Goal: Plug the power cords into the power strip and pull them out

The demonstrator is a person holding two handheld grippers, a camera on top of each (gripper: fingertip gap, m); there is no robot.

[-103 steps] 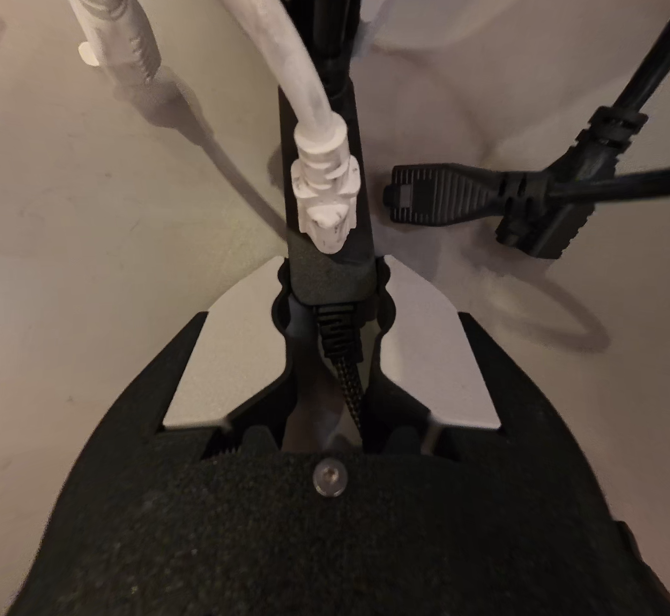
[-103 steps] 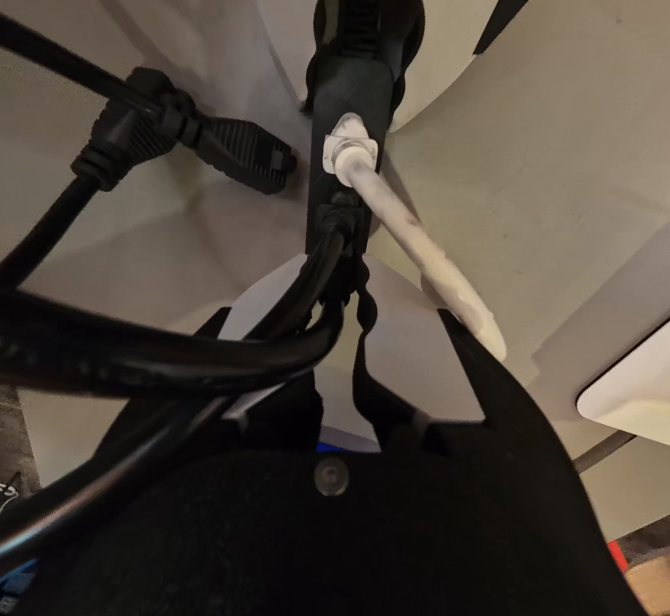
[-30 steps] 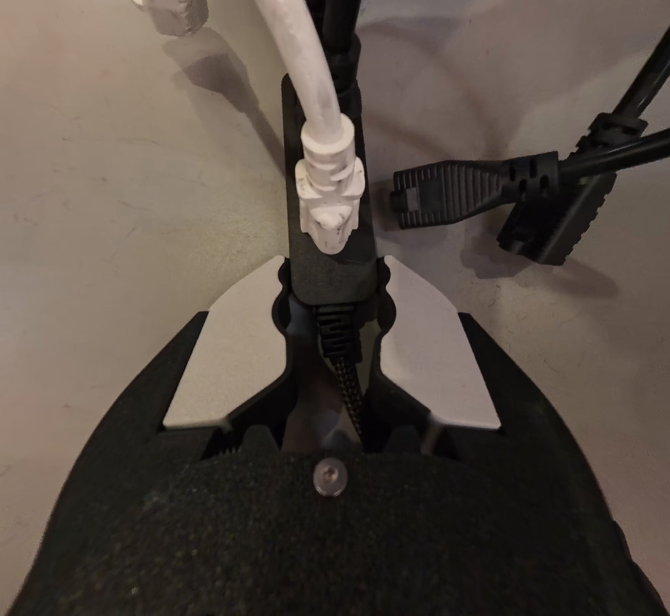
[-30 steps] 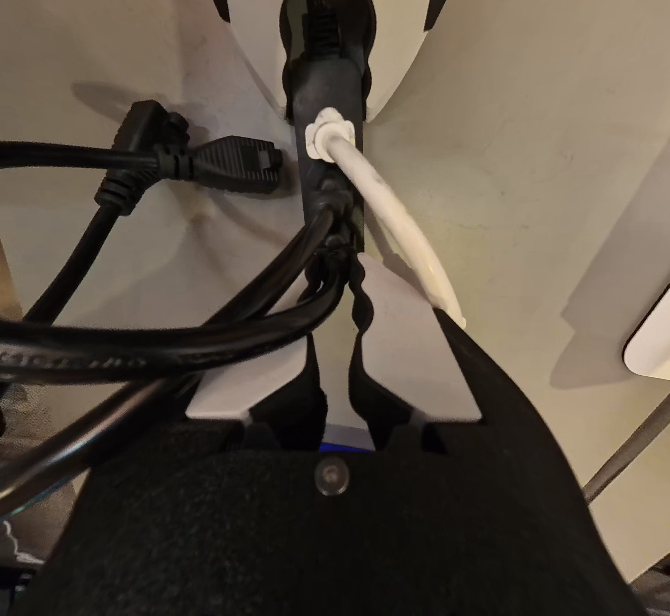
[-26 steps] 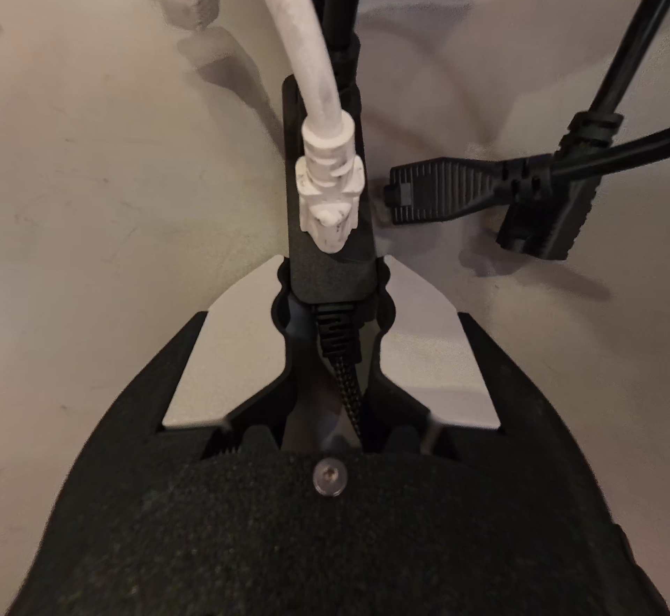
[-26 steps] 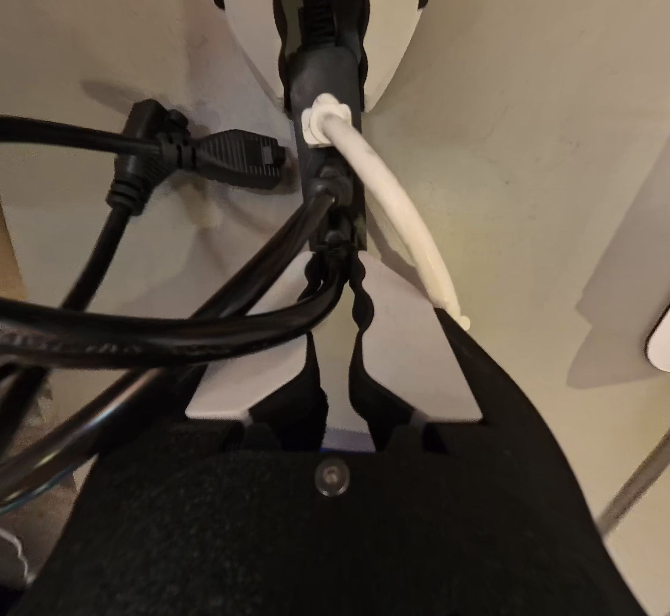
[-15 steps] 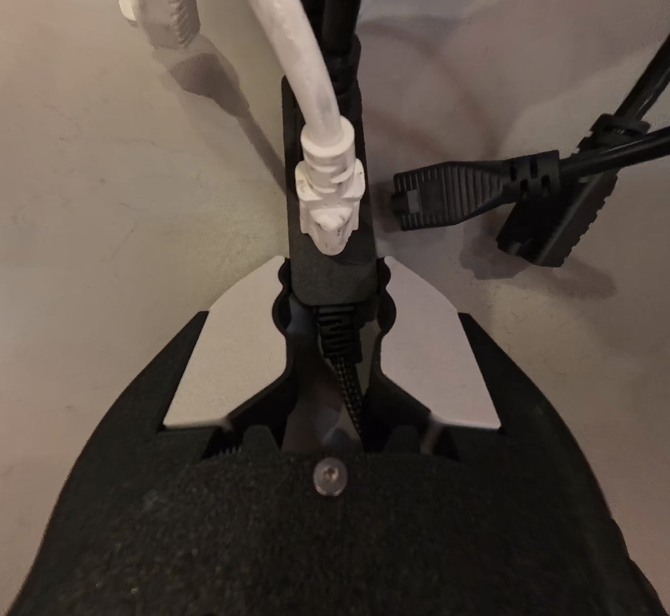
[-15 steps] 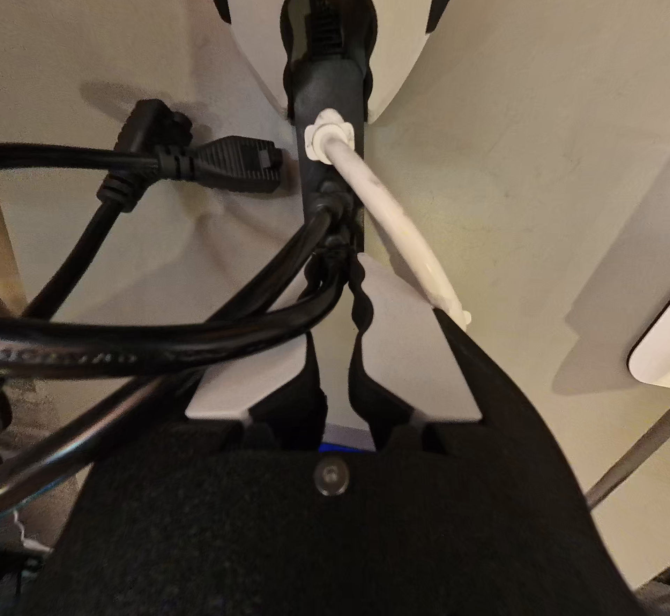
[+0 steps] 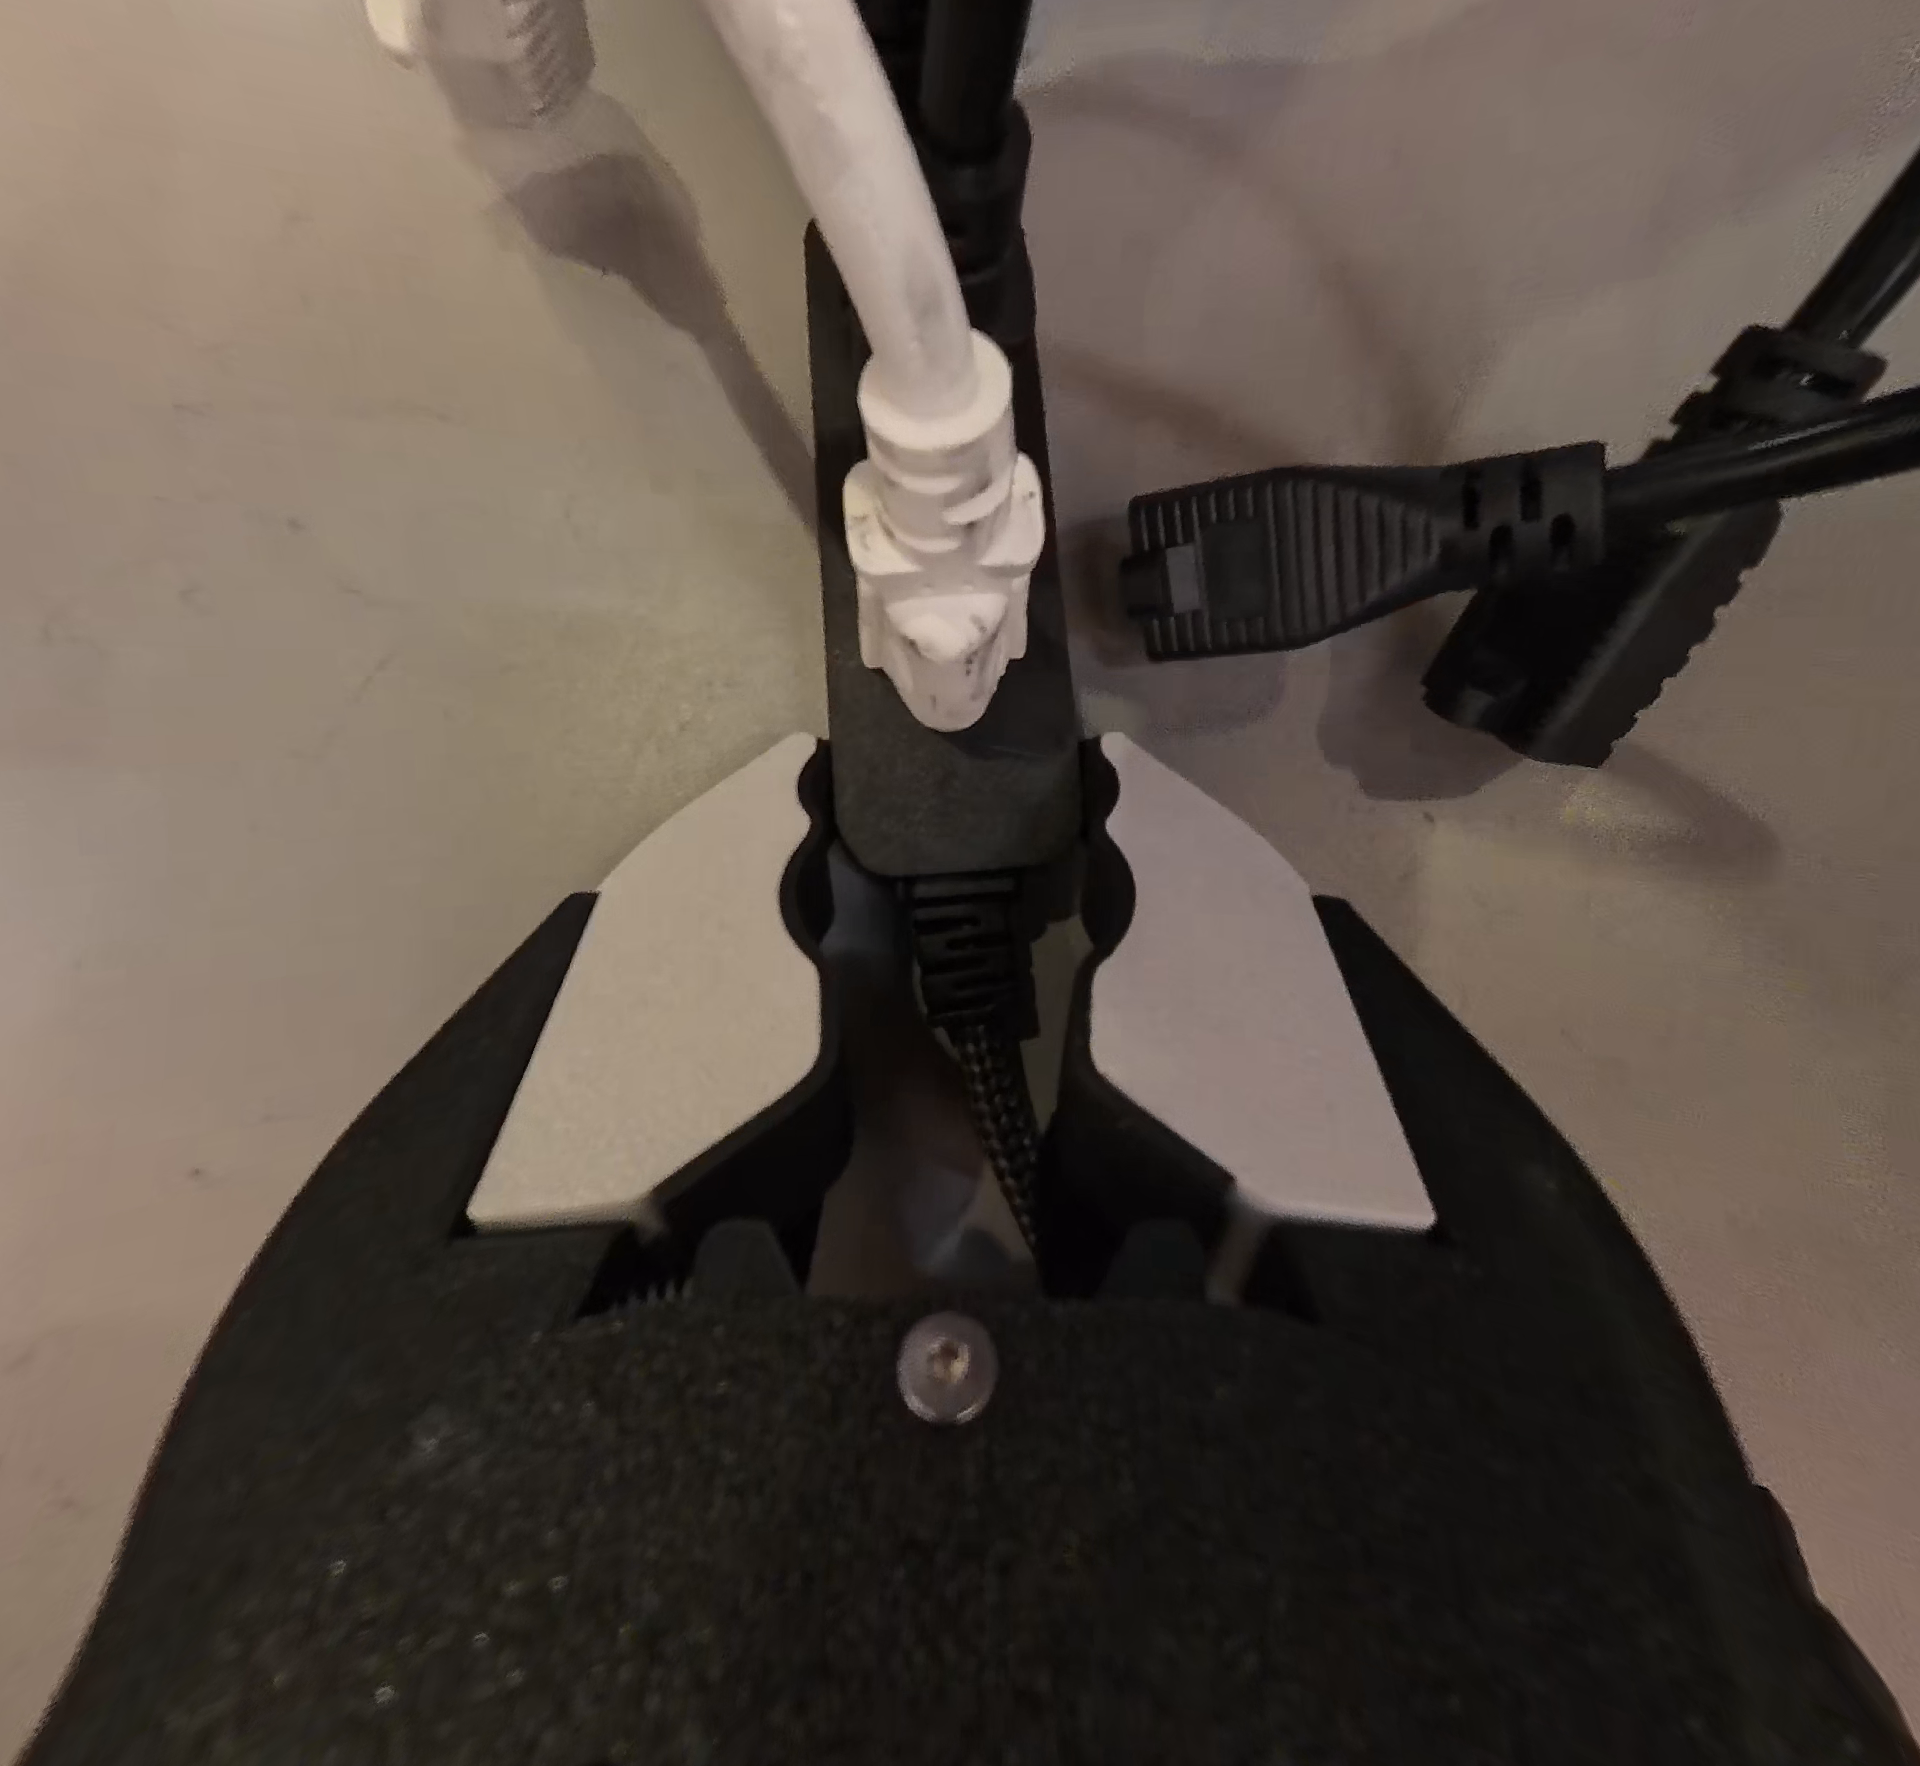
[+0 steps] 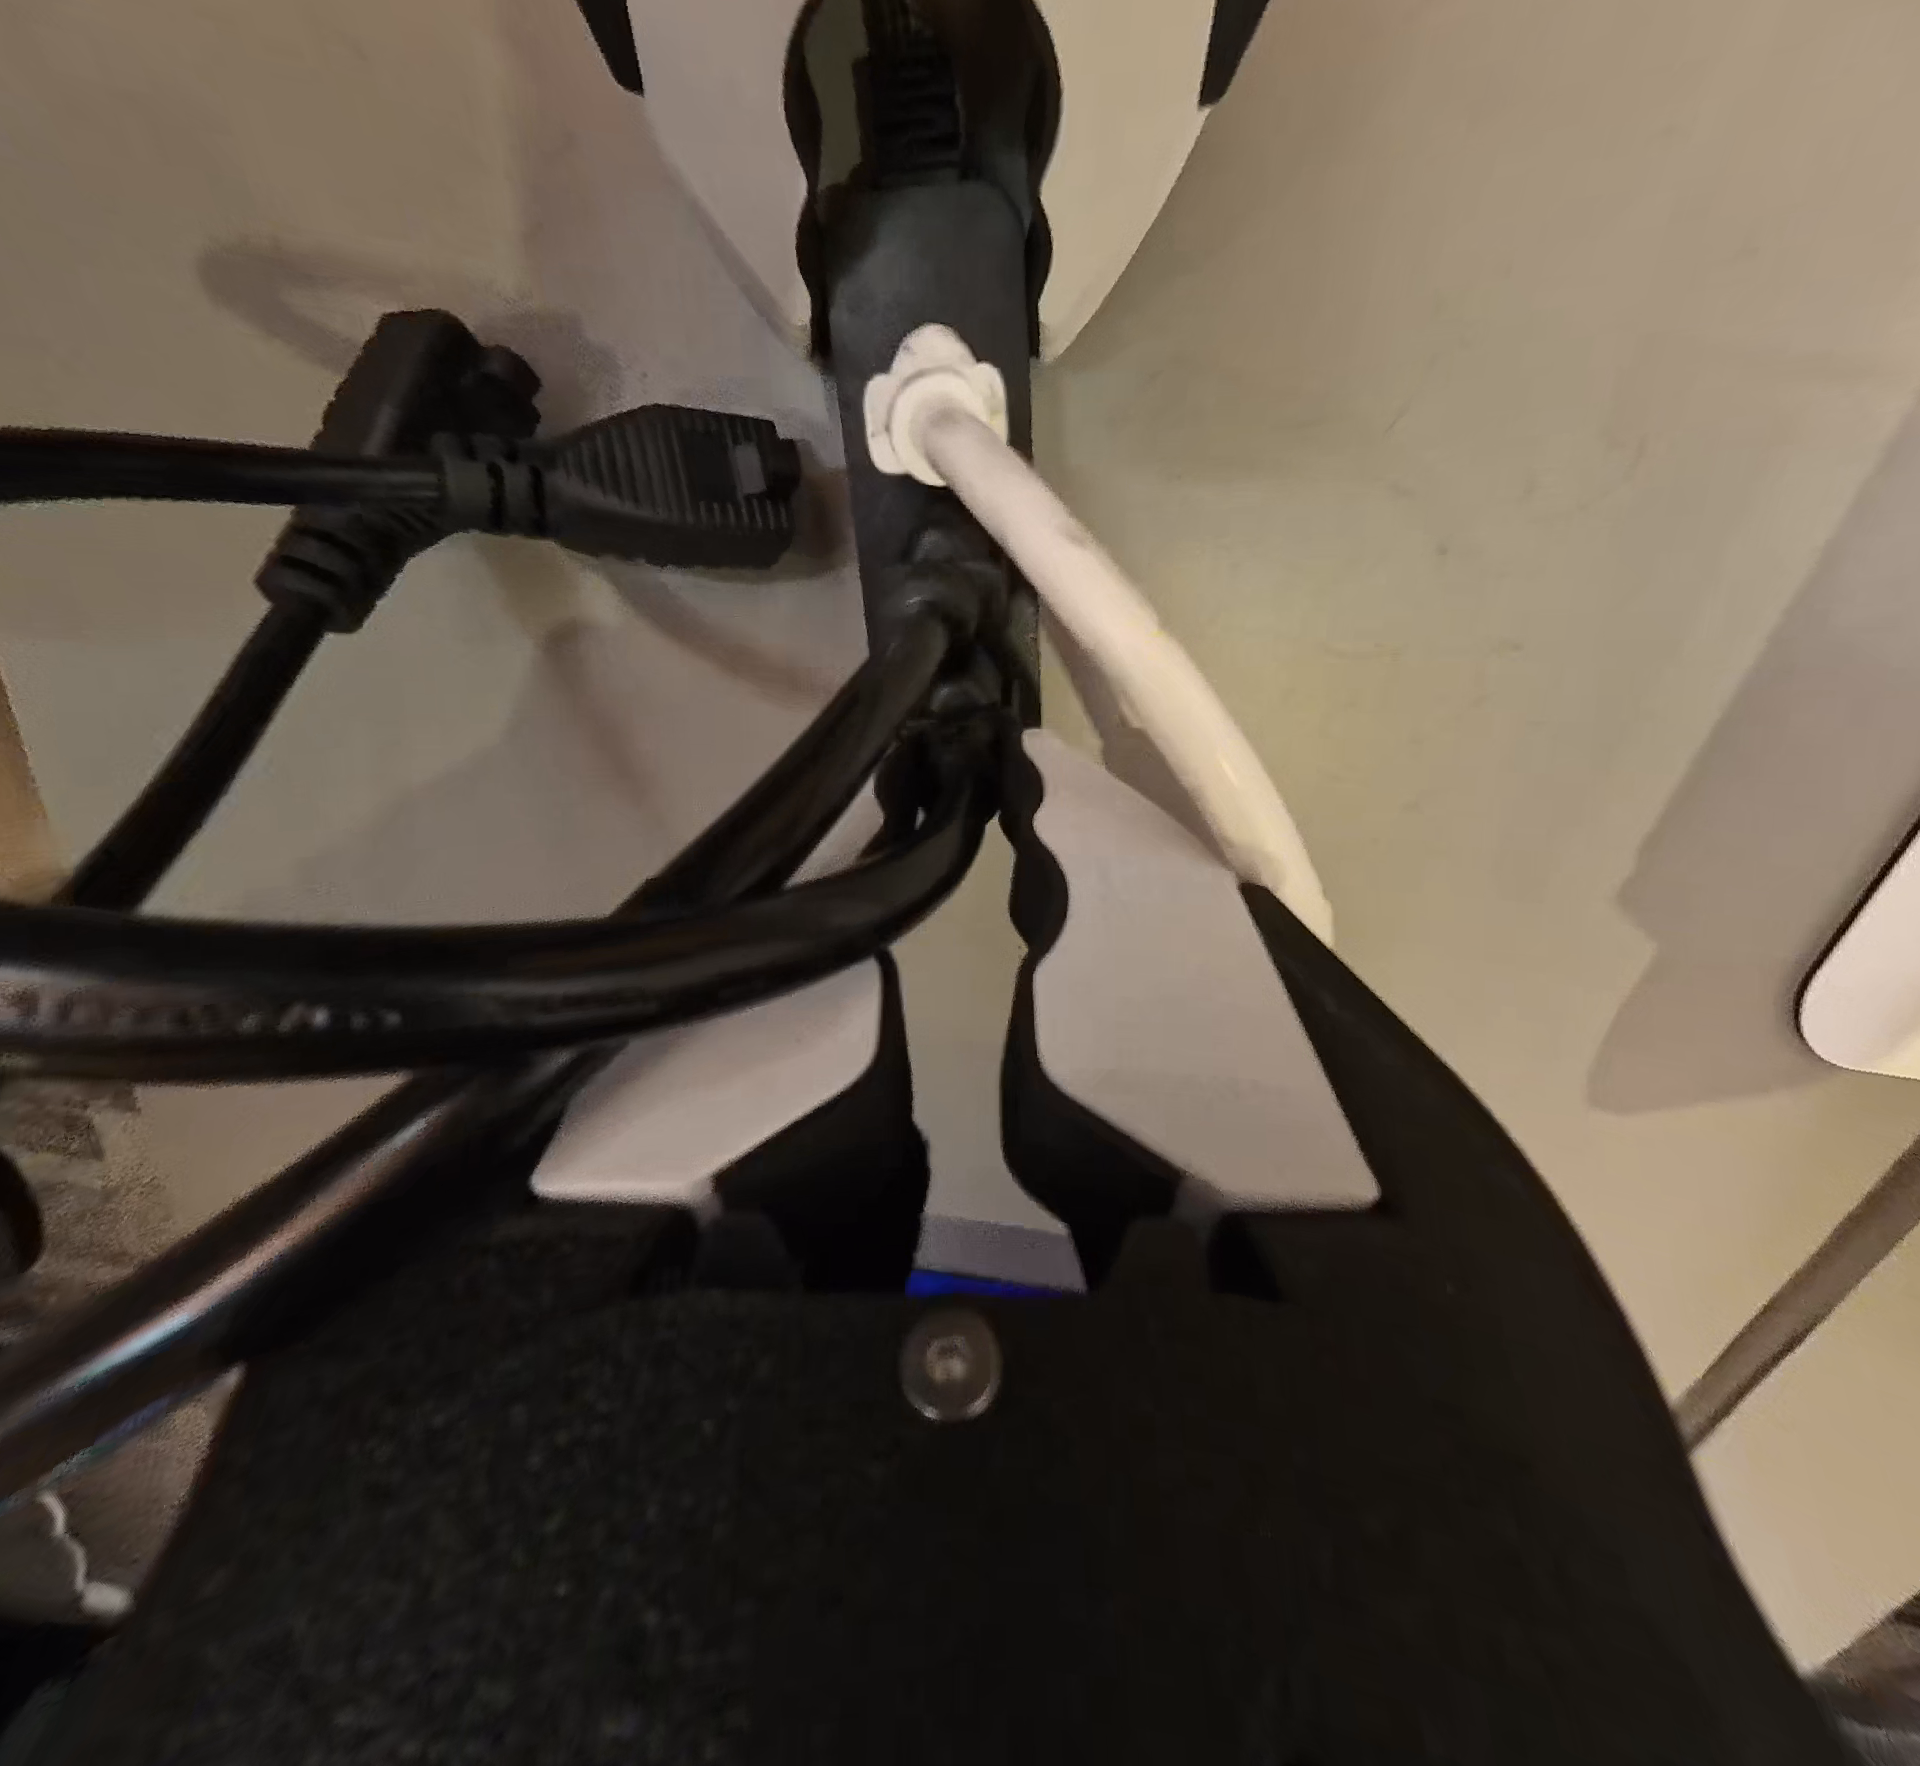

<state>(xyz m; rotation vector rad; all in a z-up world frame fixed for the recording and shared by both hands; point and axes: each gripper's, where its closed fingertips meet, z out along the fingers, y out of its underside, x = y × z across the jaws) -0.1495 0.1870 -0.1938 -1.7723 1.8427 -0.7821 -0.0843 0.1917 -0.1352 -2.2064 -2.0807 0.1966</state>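
Between my two tools, a black power strip (image 9: 940, 781) over the pale tabletop (image 9: 312, 677)

My left tool (image 9: 951, 807) clamps its near end; a white plug (image 9: 940, 594) sits in it, a loose black plug (image 9: 1299, 563) lies right; my right tool (image 10: 1003, 781) pinches a plugged black cord (image 10: 935, 636).

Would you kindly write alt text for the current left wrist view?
The left gripper clamps one end of a narrow black power strip with a white plug seated in it. Two loose black plugs lie to its right on the pale tabletop.
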